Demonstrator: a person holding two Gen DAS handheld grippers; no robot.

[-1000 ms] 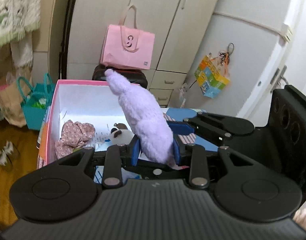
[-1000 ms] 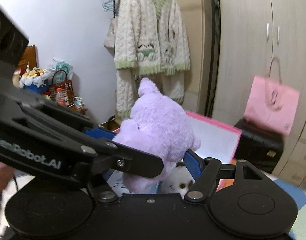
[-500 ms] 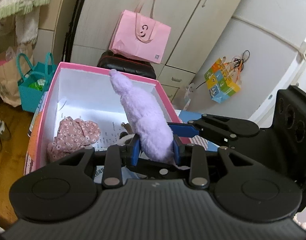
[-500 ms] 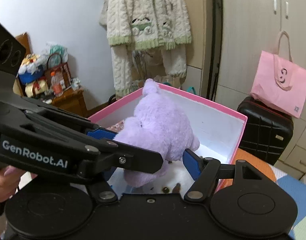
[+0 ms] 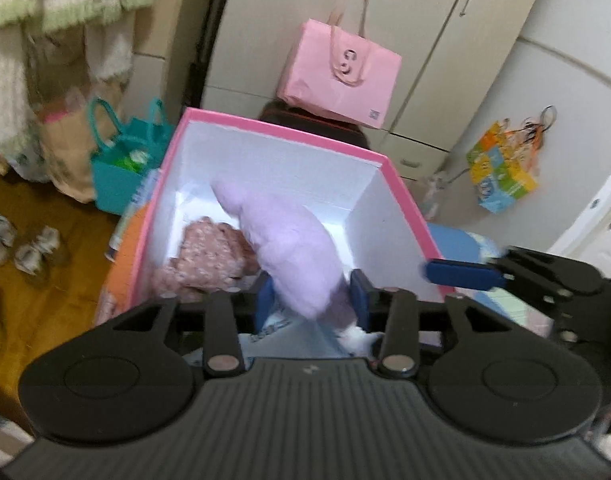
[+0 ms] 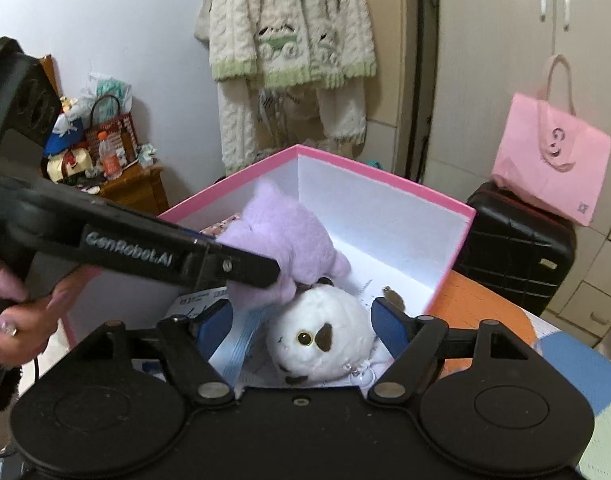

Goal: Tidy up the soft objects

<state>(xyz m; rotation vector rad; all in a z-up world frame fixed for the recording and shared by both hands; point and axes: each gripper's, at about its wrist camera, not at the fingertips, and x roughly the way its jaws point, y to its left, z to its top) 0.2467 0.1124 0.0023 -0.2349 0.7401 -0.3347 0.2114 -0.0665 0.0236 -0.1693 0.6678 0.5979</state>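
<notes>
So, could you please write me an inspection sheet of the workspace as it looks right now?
Surface: orange top under the pink box.
Job's things: purple plush lowered into the box, on floral fabric and white plush.
Clutter: papers on the box floor.
Grippers: left gripper opening, purple plush between its pads; right gripper opening, astride the white plush, not pressing.
Cables: a dark cord below the person's hand.
Surroundings: pink bag, black suitcase, hanging knitwear.
</notes>
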